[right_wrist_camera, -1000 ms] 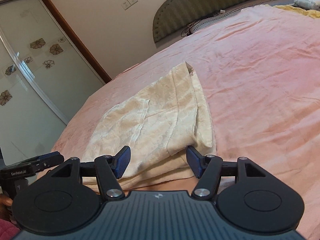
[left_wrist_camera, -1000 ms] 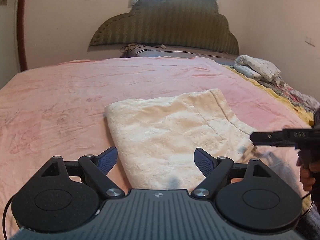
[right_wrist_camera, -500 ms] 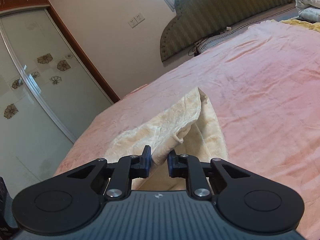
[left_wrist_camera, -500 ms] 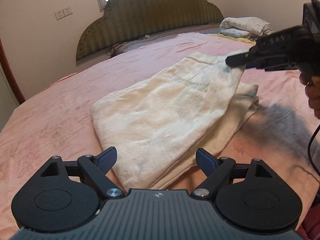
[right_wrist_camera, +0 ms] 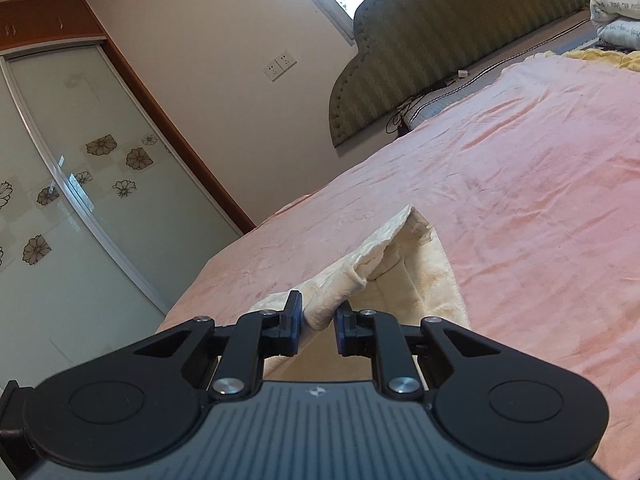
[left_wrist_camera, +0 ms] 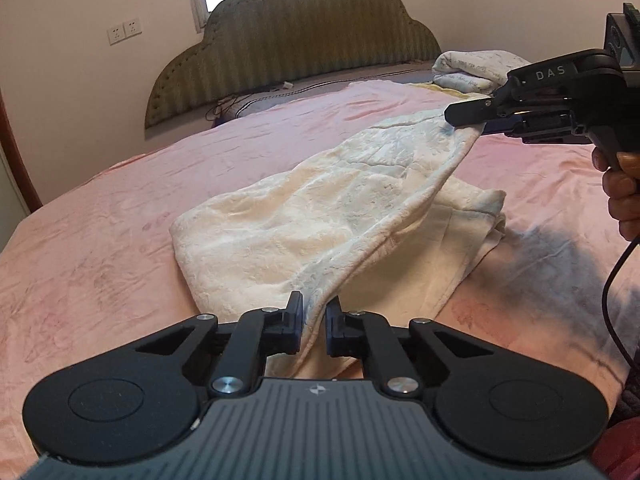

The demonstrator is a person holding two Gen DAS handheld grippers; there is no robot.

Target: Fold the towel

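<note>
A cream towel [left_wrist_camera: 328, 216] lies folded on the pink bed, its top layer lifted along the near edge. My left gripper [left_wrist_camera: 314, 322] is shut on the near corner of that layer. The right gripper [left_wrist_camera: 472, 114] shows at the upper right of the left wrist view, shut on the far corner and holding it above the bed. In the right wrist view the right gripper [right_wrist_camera: 318, 322] pinches a bunched fold of the towel [right_wrist_camera: 416, 276], which drapes down to the bed beyond. A lower towel layer [left_wrist_camera: 460, 236] stays flat on the bed.
The pink bedspread [left_wrist_camera: 100, 248] spreads wide around the towel. A green padded headboard [left_wrist_camera: 296, 44] stands at the far end, with folded bedding [left_wrist_camera: 472, 70] at the far right. A person's hand [left_wrist_camera: 620, 192] holds the right gripper's handle. A glass wardrobe door [right_wrist_camera: 72, 200] stands left of the bed.
Both grippers went from open to shut on the towel's top layer, the right one first. The right gripper has lifted its corner higher, and the left now pinches the near corner.
</note>
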